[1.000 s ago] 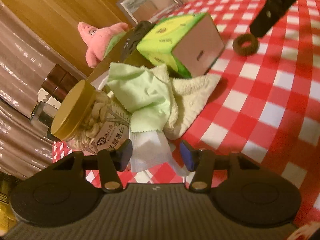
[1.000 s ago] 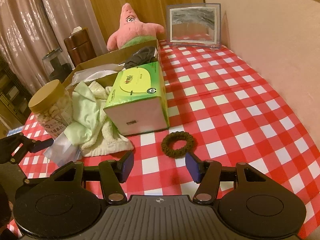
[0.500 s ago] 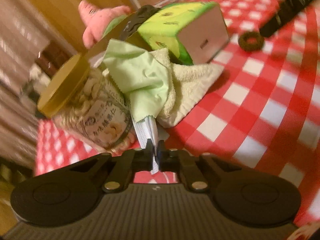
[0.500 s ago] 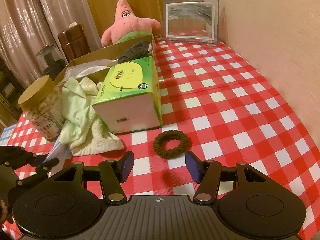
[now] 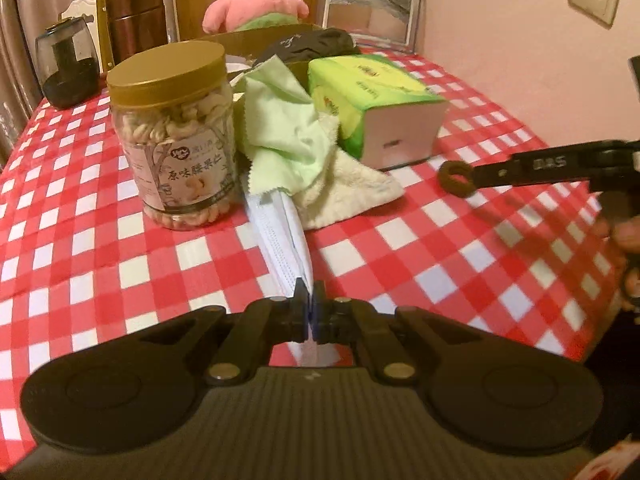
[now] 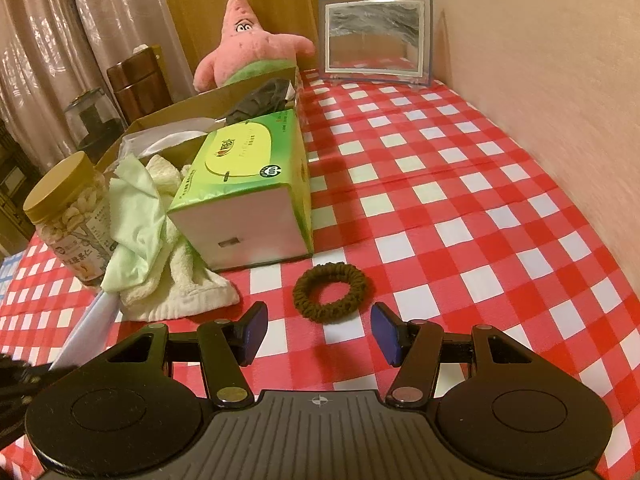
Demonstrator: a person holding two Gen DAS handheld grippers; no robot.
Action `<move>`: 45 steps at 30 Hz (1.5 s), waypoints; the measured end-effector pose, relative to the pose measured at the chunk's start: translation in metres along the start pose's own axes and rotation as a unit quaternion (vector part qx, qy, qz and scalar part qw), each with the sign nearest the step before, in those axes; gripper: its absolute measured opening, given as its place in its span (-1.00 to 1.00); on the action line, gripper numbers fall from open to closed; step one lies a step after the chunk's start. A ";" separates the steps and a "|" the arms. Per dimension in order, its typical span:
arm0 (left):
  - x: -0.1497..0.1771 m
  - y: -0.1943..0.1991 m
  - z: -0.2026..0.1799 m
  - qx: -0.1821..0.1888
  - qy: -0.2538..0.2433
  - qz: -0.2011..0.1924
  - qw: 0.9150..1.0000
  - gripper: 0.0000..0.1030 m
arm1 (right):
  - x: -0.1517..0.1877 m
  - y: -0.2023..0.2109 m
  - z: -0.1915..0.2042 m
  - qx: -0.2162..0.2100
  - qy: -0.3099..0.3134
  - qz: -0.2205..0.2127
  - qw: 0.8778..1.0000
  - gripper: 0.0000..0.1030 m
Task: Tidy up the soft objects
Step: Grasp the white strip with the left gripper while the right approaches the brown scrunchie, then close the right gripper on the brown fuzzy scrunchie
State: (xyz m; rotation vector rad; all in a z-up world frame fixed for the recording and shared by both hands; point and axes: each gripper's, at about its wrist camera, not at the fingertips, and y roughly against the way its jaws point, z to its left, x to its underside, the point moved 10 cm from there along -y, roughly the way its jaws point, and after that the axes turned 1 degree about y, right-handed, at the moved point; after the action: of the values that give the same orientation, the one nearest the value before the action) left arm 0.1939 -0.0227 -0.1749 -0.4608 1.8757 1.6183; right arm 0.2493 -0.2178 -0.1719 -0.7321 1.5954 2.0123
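— How are the two tongs set?
— The left tongs (image 5: 308,307) are pressed together on one white face mask (image 5: 285,240), drawn taut from under one green cloth (image 5: 280,136). The right tongs (image 6: 319,334) are spread wide, nothing held.
— And the scrunchie?
— One brown scrunchie (image 6: 330,293) is seen on the tabletop (image 6: 460,208), just ahead of the spread fingers.

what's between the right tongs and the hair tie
Nothing but bare checked tablecloth. In the right wrist view the hair tie lies just ahead of the open right tongs, roughly centred between their tips, with nothing touching it.
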 end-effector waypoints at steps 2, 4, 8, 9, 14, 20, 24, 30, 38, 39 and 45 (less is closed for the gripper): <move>0.000 0.005 -0.005 0.010 0.006 0.001 1.000 -0.98 | -0.001 -0.002 -0.001 -0.001 0.002 0.000 1.000 0.11; 0.001 0.006 -0.010 0.018 0.010 0.003 1.000 -0.98 | -0.003 -0.004 -0.001 -0.001 0.004 -0.001 1.000 0.11; 0.002 0.001 -0.012 0.012 0.016 0.009 1.000 -0.97 | -0.007 -0.012 -0.004 -0.001 0.010 -0.001 1.000 0.11; 0.003 -0.001 -0.012 0.012 0.018 0.012 1.000 -0.96 | -0.008 -0.014 -0.005 0.000 0.012 0.000 1.000 0.11; 0.004 -0.007 -0.007 -0.006 0.021 0.016 1.000 -0.44 | -0.007 -0.030 -0.003 -0.010 0.023 0.017 1.000 0.11; 0.000 -0.008 -0.003 -0.007 0.027 0.013 1.000 -0.27 | -0.006 -0.049 -0.004 -0.001 0.029 0.025 0.999 0.19; -0.005 -0.012 -0.002 -0.010 0.028 0.009 1.000 -0.24 | -0.007 -0.057 -0.002 0.011 0.049 0.022 0.999 0.20; -0.010 -0.017 -0.001 -0.011 0.029 0.004 0.999 -0.16 | -0.004 -0.061 0.002 0.026 0.082 0.020 0.996 -0.08; -0.009 -0.031 -0.004 -0.020 0.021 0.014 0.999 0.21 | -0.005 -0.050 0.006 0.040 0.103 0.005 0.994 -0.65; -0.008 -0.034 -0.002 -0.026 0.024 0.019 0.999 0.21 | -0.005 -0.047 0.007 0.040 0.103 0.002 0.994 -0.65; -0.002 -0.044 0.011 -0.045 0.029 0.034 0.998 -0.05 | -0.010 -0.037 0.009 0.030 0.094 -0.015 0.995 -0.65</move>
State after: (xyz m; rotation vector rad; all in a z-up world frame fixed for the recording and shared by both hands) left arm 0.2258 -0.0204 -0.2077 -0.4920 1.8861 1.7567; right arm 0.2798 -0.2010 -0.1903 -0.9411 1.7317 1.9120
